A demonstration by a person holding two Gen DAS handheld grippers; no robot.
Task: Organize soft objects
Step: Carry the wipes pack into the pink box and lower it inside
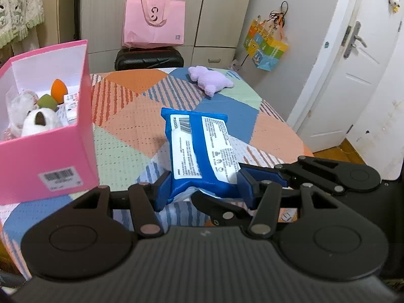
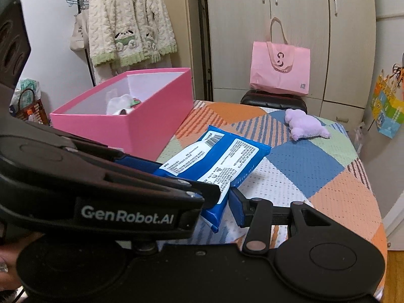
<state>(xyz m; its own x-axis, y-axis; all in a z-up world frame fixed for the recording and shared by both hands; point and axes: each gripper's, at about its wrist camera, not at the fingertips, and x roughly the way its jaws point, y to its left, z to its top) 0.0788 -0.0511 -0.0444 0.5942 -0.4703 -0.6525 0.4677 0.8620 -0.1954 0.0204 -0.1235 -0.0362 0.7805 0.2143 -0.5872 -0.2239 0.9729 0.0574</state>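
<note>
So I've got the blue wipes pack (image 1: pixel 199 149), a crinkly soft plastic pouch with white printed labels, pinched between both tools at frame center. My left gripper (image 1: pixel 204 186) clamps its near end with blue pads; my right gripper (image 2: pixel 202 189) grips the same pack, jaws half-wide on it. Pink cardboard box (image 1: pixel 48 151) sits at left, rigid and rectangular, with plush bits inside. Fuzzy lilac plush toy (image 1: pixel 208 79) lies upper center on the woven patchwork bedspread (image 1: pixel 126 136).
</note>
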